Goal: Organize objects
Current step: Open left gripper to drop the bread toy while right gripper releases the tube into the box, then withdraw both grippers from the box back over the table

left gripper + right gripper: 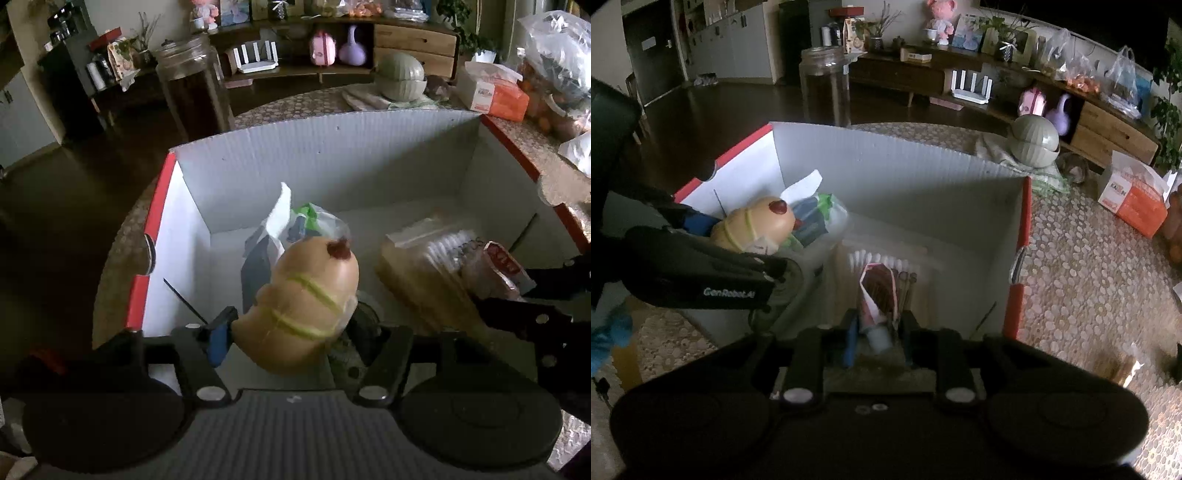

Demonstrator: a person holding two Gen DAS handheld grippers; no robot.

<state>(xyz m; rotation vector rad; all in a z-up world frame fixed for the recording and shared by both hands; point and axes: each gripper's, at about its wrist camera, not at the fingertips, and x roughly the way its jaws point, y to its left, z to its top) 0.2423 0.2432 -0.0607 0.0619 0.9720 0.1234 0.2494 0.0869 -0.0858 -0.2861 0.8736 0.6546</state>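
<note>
The room was dim: a dark wood floor, a long sideboard (1015,88) along the far wall crowded with bags and ornaments, and a tall glass jar (192,85) standing just behind our work. The round table (1089,266) wore a pebble-patterned cloth, soft-looking and probably a little slack under anything slid across it. On it stood the white corrugated box (332,155) with red edges, open at the top, its walls thin and likely to flex if bumped.

Inside the box lay a crinkled plastic bag (306,221) at the left and a flat clear pack (424,254) at the right — both light and slippery, we judged.

Our left tool (291,325) gripped a tan rubbery toy (310,295) banded with pale green stripes, held over the box's near left part, above the bag. It looked soft and light, apt to squash and squirm out of a pinch; a hold across its thick middle seemed safest.

Our right tool (877,332) was closed on a small red-and-white packet (879,291), held at its narrow lower end over the clear pack. The packet seemed light and crushable — gentle pressure would do.
</note>
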